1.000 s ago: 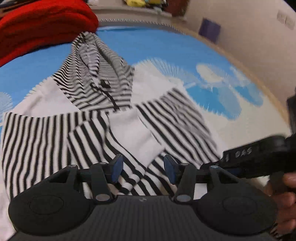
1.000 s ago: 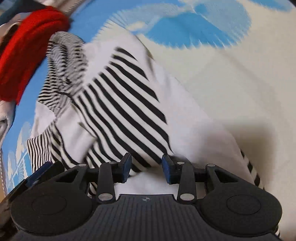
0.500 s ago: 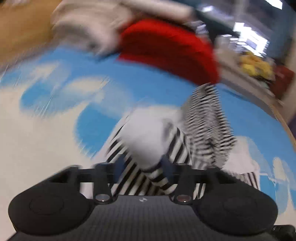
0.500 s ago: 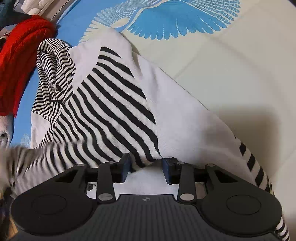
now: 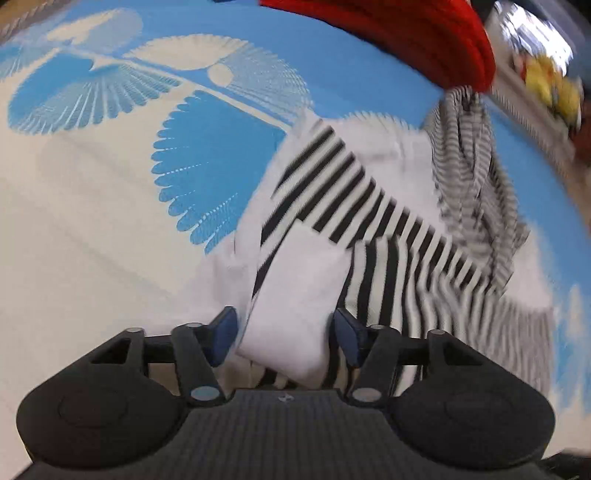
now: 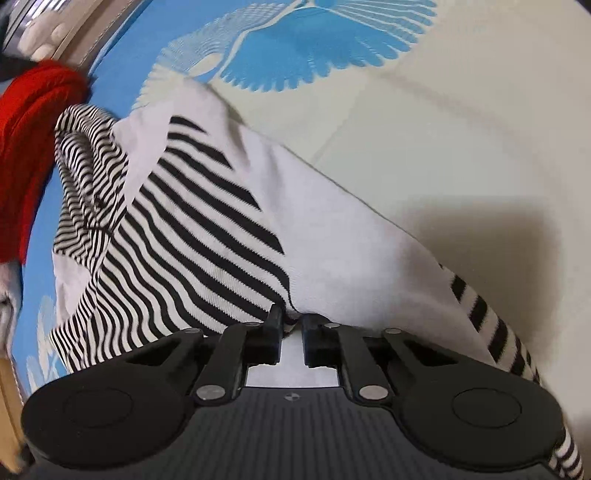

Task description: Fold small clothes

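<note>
A small black-and-white striped hoodie with white panels lies on a blue and cream bird-patterned cloth. In the left wrist view my left gripper is open, its blue-padded fingers either side of a white cuff of a folded-in sleeve. In the right wrist view the hoodie spreads ahead with its striped hood at the far left. My right gripper is shut on the white lower edge of the hoodie, pinching the fabric.
A red knitted garment lies beyond the hood, also in the right wrist view. Yellow items sit on a surface at the far right. Bare cream cloth spreads right of the hoodie.
My right gripper closed on the hoodie's white edge. My left gripper swung to the hoodie's other side and now straddles the white cuff, still open.
</note>
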Motion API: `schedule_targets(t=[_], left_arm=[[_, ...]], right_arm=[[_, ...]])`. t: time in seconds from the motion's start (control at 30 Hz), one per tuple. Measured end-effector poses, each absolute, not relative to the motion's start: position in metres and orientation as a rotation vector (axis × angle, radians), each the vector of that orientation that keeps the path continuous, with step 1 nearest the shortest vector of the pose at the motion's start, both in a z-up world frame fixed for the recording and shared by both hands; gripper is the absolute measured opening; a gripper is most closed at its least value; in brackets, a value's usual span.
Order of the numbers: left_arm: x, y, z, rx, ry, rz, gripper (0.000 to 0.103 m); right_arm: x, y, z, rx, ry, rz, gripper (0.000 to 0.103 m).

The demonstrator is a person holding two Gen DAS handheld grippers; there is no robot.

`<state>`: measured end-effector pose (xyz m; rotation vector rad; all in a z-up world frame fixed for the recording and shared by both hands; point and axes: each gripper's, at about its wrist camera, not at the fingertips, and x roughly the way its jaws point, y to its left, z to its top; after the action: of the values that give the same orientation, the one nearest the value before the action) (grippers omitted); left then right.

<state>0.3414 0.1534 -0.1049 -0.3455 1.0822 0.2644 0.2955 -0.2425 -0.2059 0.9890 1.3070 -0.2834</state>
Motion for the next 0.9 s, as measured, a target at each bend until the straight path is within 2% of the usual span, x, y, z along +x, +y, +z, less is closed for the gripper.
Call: schedule_targets(t=[0.03,0.07,0.1,0.17,0.2,0.27,0.3,0.37,0.43,0.47,0.5,0.57,0.83,0.87,0.9], left_arm=[[0.341,0.147,-0.104,-0.279,1.073,0.27,0.035],[0.34,0.141,-0.099,-0.205,1.061,0.287,0.015],[0.337,0.139,-0.092,-0.172,1.035,0.304,0.01],[0.328,0.137,-0.073,-0.174,0.964,0.328,0.008],[0.321,0.135,-0.063,-0.168,0.919,0.334,0.002],[0.315,0.131,-0.054,-0.13,0.887,0.341,0.002],[0.317,0.132,-0.06,-0.139,0.937,0.323,0.005],[0.326,0.14,-0.081,-0.195,1.06,0.334,0.009],[0.326,0.148,-0.078,-0.208,1.026,0.385,0.012],[0.327,0.148,-0.071,-0.186,0.988,0.387,0.023],[0.327,0.146,-0.063,-0.159,0.946,0.377,0.037],[0.327,0.144,-0.054,-0.136,0.903,0.352,0.048],[0.343,0.151,-0.069,-0.213,0.985,0.277,0.048],[0.343,0.151,-0.07,-0.214,0.996,0.256,0.048],[0.343,0.15,-0.071,-0.213,0.999,0.246,0.048]], right_arm=[[0.295,-0.242,-0.201,0.98,1.305,-0.291,0.009],[0.295,-0.242,-0.195,0.962,1.293,-0.289,0.009],[0.297,-0.239,-0.185,0.939,1.27,-0.275,0.01],[0.301,-0.23,-0.161,0.874,1.193,-0.201,0.014],[0.305,-0.223,-0.149,0.822,1.146,-0.133,0.015],[0.314,-0.21,-0.128,0.675,1.054,-0.047,0.025],[0.318,-0.209,-0.122,0.615,1.017,-0.054,0.029],[0.328,-0.213,-0.123,0.546,0.98,-0.081,0.033],[0.342,-0.22,-0.139,0.505,0.994,-0.083,0.035],[0.348,-0.225,-0.149,0.494,1.015,-0.101,0.035],[0.353,-0.229,-0.158,0.491,1.031,-0.112,0.036],[0.364,-0.232,-0.177,0.461,1.05,-0.108,0.041],[0.389,-0.222,-0.216,0.331,1.056,0.02,0.045],[0.389,-0.222,-0.215,0.32,1.05,0.027,0.037],[0.389,-0.224,-0.214,0.317,1.042,0.027,0.009]])
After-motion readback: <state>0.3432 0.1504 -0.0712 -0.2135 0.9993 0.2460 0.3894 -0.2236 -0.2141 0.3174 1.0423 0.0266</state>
